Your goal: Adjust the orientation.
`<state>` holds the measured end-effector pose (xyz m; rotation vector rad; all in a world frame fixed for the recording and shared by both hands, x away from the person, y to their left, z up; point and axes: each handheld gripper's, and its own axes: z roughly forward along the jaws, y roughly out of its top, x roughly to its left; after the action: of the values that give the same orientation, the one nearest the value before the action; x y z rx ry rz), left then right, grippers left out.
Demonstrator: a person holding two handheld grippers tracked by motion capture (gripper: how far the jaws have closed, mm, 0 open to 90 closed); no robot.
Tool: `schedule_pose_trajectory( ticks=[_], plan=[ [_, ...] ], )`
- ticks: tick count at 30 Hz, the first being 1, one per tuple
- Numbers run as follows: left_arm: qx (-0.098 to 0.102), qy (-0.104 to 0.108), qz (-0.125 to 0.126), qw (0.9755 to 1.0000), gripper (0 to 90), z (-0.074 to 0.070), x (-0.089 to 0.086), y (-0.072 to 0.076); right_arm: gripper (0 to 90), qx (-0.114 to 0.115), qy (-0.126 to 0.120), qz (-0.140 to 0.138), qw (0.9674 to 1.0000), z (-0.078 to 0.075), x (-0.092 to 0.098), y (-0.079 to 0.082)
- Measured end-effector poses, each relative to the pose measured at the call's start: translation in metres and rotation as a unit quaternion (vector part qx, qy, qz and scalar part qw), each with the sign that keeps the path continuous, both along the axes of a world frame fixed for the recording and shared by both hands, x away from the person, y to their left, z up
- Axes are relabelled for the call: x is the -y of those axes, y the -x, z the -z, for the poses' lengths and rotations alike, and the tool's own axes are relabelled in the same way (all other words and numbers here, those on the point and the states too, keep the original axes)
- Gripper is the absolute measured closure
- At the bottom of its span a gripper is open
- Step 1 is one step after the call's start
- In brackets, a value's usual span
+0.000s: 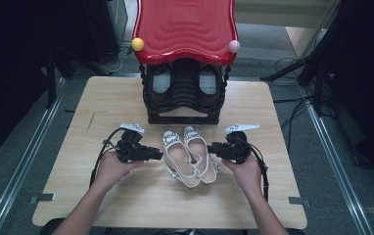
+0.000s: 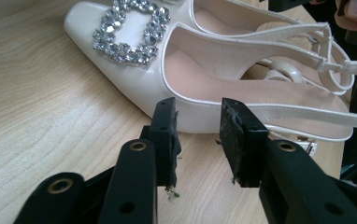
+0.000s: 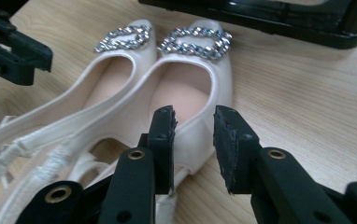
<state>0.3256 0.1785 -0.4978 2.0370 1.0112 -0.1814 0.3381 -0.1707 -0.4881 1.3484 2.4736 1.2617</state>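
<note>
- Pale wooden desk [image 1: 126, 98] carries everything, on a grey floor.
- Left gripper [image 1: 151, 154] sits just left of the shoes, jaws apart with nothing between them.
- Pair of cream patent slingback shoes with rhinestone buckles [image 1: 189, 156] lies side by side at the desk's middle, toes toward a black shoe rack with a glossy red wavy top [image 1: 185, 29].
- Right gripper [image 1: 213, 147] sits just right of the pair, jaws apart, gripping nothing.
</note>
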Motion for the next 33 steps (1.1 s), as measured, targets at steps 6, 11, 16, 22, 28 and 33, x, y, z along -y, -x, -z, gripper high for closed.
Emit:
schedule_pose_trajectory(
  ticks=[6, 11, 16, 22, 28, 33],
  plan=[
    [0.004, -0.019, -0.005, 0.9998, 57.8, 0.001, -0.005, -0.002, 68.0, 0.001, -0.005, -0.012, 0.9999, -0.006, -0.01, 0.003],
    [0.003, -0.021, -0.006, 0.9998, 54.1, 0.001, -0.008, -0.003, 67.9, -0.004, -0.004, -0.019, 0.9998, -0.007, -0.018, 0.005],
    [0.007, -0.021, -0.009, 0.9997, 52.7, 0.0, -0.011, -0.004, 67.3, -0.007, -0.007, -0.021, 0.9997, -0.008, -0.026, 0.005],
    [0.01, -0.018, -0.011, 0.9997, 51.4, -0.002, -0.015, -0.004, 67.1, -0.012, -0.004, -0.031, 0.9995, -0.009, -0.036, 0.003],
    [0.011, -0.02, -0.019, 0.9996, 50.8, -0.003, -0.02, -0.005, 66.3, -0.014, 0.002, -0.044, 0.9989, -0.014, -0.05, 0.0],
    [0.011, -0.02, -0.018, 0.9996, 50.8, -0.003, -0.022, -0.004, 66.1, -0.02, 0.011, -0.051, 0.9984, -0.013, -0.061, -0.001]
  ],
)
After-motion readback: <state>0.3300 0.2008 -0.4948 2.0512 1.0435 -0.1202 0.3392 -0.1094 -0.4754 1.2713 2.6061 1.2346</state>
